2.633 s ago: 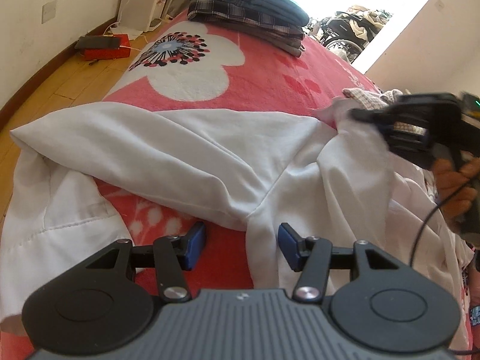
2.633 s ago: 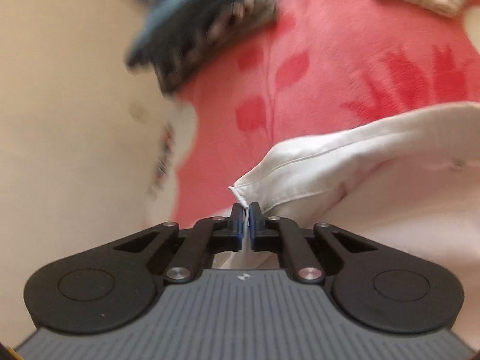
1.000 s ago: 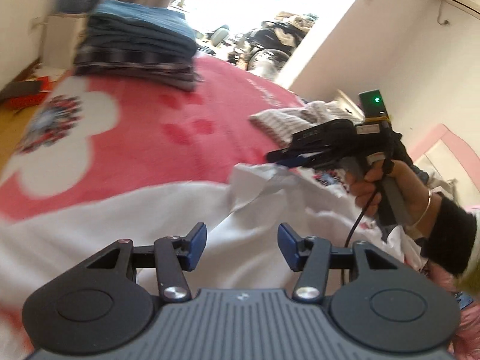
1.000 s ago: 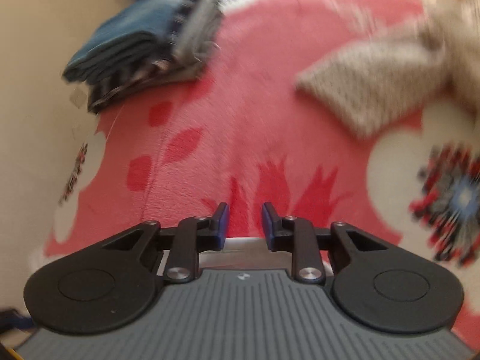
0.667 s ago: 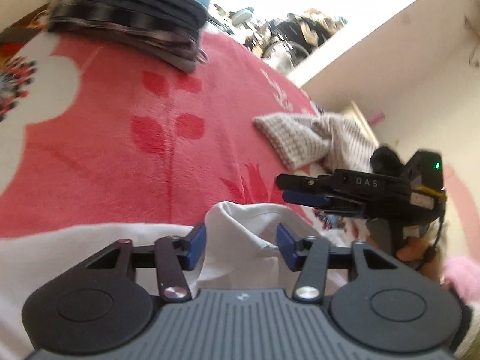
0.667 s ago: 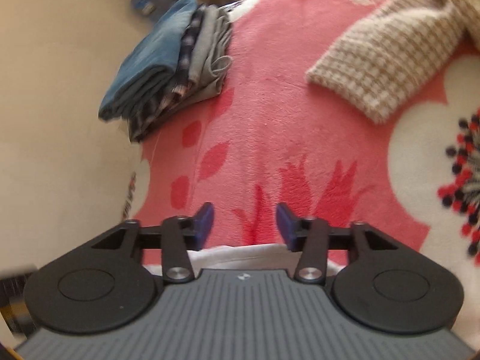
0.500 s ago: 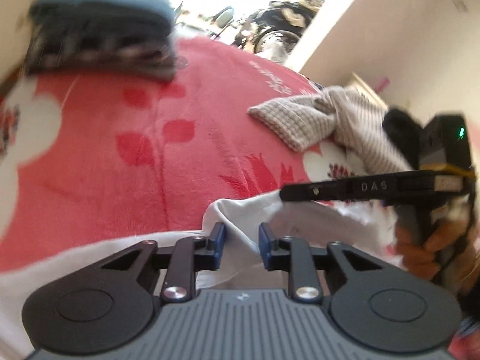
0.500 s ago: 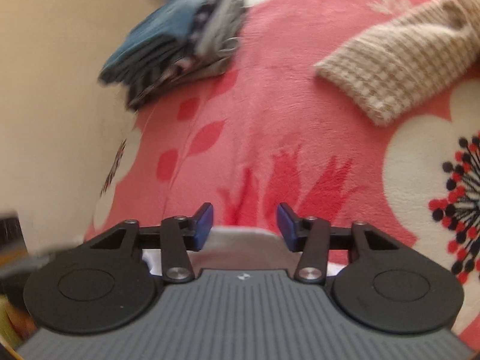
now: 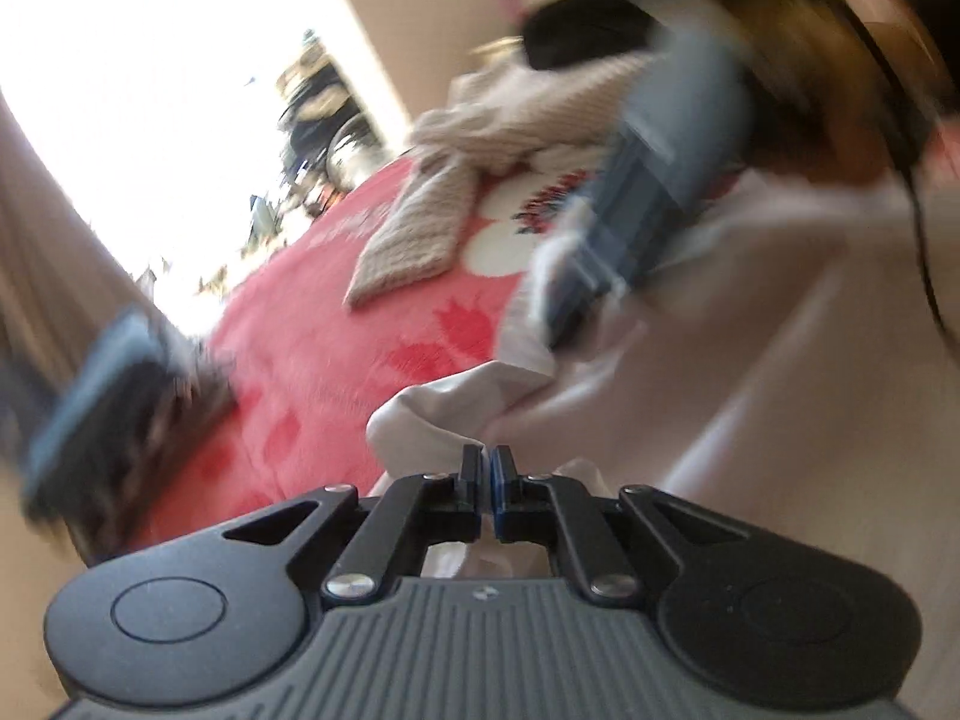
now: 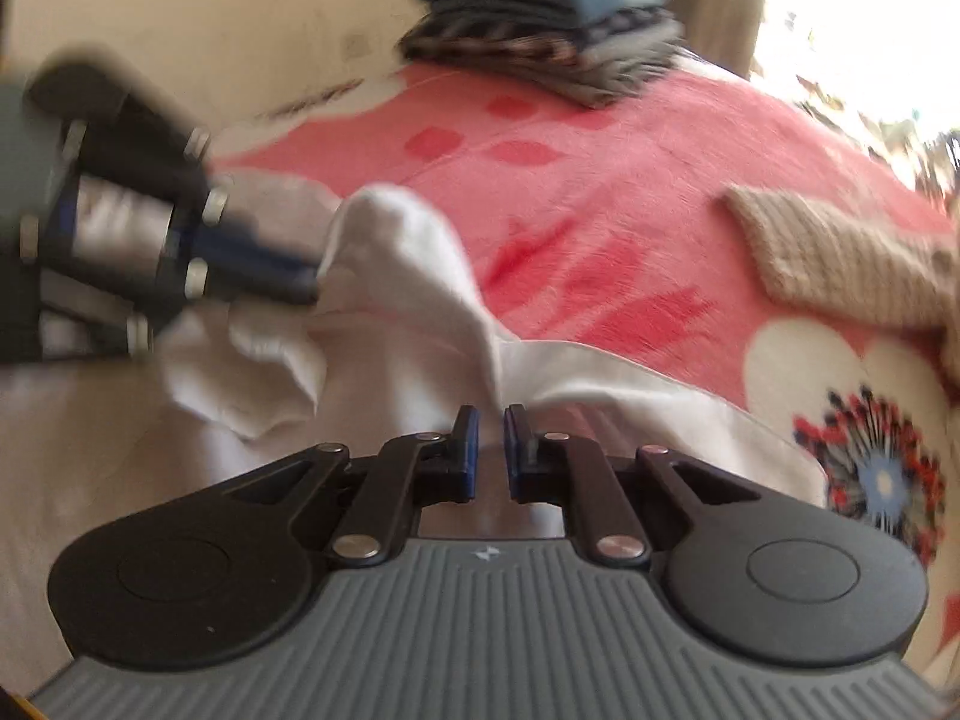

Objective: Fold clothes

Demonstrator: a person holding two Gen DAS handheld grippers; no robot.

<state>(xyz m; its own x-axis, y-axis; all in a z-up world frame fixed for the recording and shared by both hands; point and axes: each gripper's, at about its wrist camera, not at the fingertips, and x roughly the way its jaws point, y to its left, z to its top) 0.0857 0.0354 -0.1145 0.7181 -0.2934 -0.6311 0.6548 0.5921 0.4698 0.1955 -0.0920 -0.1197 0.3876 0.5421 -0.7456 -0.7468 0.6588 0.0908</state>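
Note:
A white garment [image 9: 750, 324] lies crumpled on the red flowered blanket [image 9: 312, 360]. My left gripper [image 9: 485, 463] is shut on a raised fold of it; in the right wrist view [image 10: 300, 282] it pinches the cloth at the left. My right gripper [image 10: 485, 427] has its jaws nearly closed, a narrow gap between them, at the white garment's [image 10: 408, 312] edge; whether cloth is between them is not clear. It shows blurred in the left wrist view [image 9: 564, 324].
A stack of folded dark clothes [image 10: 540, 18] sits at the far end of the blanket [image 10: 600, 180]. A beige knitted garment [image 10: 840, 258] lies at the right. A wall stands behind at the left.
My left gripper has closed on a fold of the white garment and swung round. My right gripper has narrowed from wide open to almost shut over the garment's edge.

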